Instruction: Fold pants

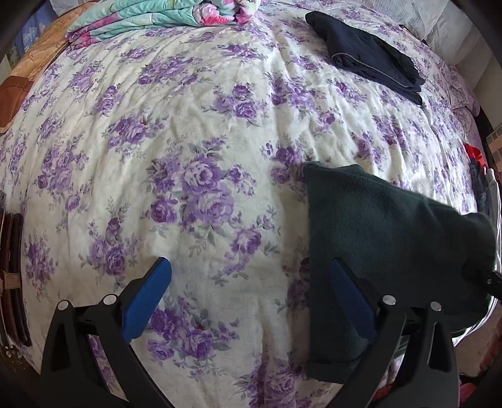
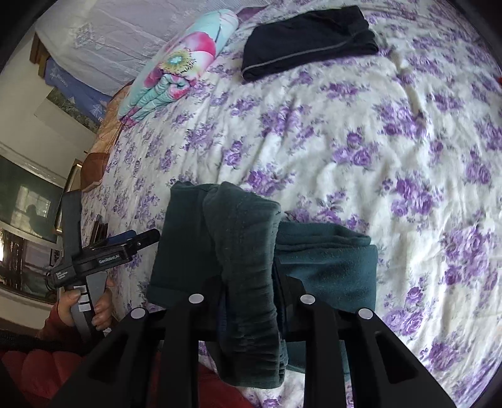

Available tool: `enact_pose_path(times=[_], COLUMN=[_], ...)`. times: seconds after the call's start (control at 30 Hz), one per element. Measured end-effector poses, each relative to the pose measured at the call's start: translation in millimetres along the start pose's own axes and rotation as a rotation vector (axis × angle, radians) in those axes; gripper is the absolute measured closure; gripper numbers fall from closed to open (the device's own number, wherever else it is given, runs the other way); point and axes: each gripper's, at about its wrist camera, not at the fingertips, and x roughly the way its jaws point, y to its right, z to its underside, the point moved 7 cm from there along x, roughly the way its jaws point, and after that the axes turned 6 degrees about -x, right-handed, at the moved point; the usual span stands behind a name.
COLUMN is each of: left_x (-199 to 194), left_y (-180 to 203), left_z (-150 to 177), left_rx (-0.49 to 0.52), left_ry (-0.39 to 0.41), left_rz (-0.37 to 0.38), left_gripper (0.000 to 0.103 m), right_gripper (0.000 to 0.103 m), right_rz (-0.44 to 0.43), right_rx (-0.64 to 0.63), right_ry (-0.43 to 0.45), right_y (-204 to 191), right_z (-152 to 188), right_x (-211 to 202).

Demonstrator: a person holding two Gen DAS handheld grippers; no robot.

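Observation:
Dark green fleece pants (image 2: 241, 251) hang bunched between the fingers of my right gripper (image 2: 248, 282), which is shut on them; the cloth hides the fingertips. More of the same pants (image 2: 329, 260) lies folded on the floral bedspread (image 2: 345, 141) just behind. In the left wrist view the green pants (image 1: 392, 244) fill the lower right, lifted towards the right edge. My left gripper (image 1: 251, 279) stands open over the bedspread (image 1: 204, 141), its right pad (image 1: 348, 298) in front of the pants' left edge. A hand (image 2: 100, 310) holds the left gripper (image 2: 138, 238) to the left of the pants.
Folded navy pants (image 1: 370, 59) (image 2: 307, 40) lie at the far side of the bed. A folded flowered quilt (image 1: 150, 18) (image 2: 175, 69) sits at the far left. A red sleeve (image 2: 47, 361) and the bed's near edge are at lower left. Clothes (image 1: 477, 175) hang off the right edge.

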Motion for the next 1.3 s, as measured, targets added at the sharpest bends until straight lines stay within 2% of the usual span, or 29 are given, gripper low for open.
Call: enact_pose_path(times=[0.13,0.2,0.33,0.4,0.5,0.63,0.77,0.87,0.93,1.0,1.03,1.07,1.1,1.17,1.2,1.23,1.3], left_x=[1.4,2.2,3.9,4.0,4.1,7.2,10.5,13.0,15.7,19.6,21.2,23.1,25.0,27.7,28.3,28.7,29.5], left_y=[1.1,0.8,-0.5,-0.8,-2.2,-2.9,-2.8,-3.2,-3.4,-3.5,-2.3,-0.8,1.2,4.5,5.2,5.4,5.4], left_z=[-2.1,-3.1,-3.7,-4.2,-5.4,-6.0,-6.5,-5.2,-4.6,-4.1,-3.4,-2.8,-1.8,0.0,0.8,1.2,1.2], left_rx=[0.01,0.013,0.014,0.017,0.021,0.024,0.03,0.036,0.041,0.059,0.072,0.091,0.112,0.15,0.162,0.165,0.167], left_ry=[0.009,0.01,0.01,0.011,0.013,0.005,-0.002,-0.008,-0.011,-0.011,-0.009,-0.009,-0.012,-0.019,-0.018,-0.016,-0.014], left_rz=[-0.006,-0.006,-0.002,-0.006,-0.01,-0.012,-0.02,-0.027,-0.034,-0.059,-0.077,-0.101,-0.125,-0.161,-0.169,-0.17,-0.174], left_gripper=[0.005,0.005,0.005,0.005,0.005,0.005,0.005,0.005,0.005,0.005,0.005,0.005,0.005,0.005,0.005,0.005,0.005], right_gripper=[0.079,0.079,0.077,0.073,0.065,0.064,0.064,0.062,0.058,0.056,0.058,0.058,0.06,0.063,0.06,0.051,0.048], right_rz=[0.012,0.03,0.053,0.008,0.064,0.144,0.197,0.202,0.205,0.244,0.244,0.206,0.174,0.171,0.18,0.203,0.231], right_rx=[-0.007,0.021,0.217,0.298,0.229,0.108,-0.055,-0.119,-0.127,-0.106,-0.074,-0.016,0.021,0.035,0.032,0.032,0.041], right_ry=[0.038,0.019,-0.121,-0.105,-0.051,0.028,0.016,-0.015,-0.028,-0.083,-0.114,-0.121,-0.095,-0.059,-0.033,-0.006,0.026], right_y=[-3.2,8.0,59.6,68.5,63.3,48.8,22.3,9.8,7.7,24.9,35.9,47.1,51.1,52.5,52.5,54.4,59.4], right_z=[-7.1,-2.4,34.0,40.8,30.4,8.1,-3.7,-2.4,-1.8,5.0,11.2,15.2,15.3,12.2,10.9,10.4,10.2], right_x=[-22.9,-22.9,10.5,10.4,-9.4,-33.2,-23.4,-6.0,3.1,19.7,28.0,34.0,30.8,14.9,4.5,-6.7,-23.6])
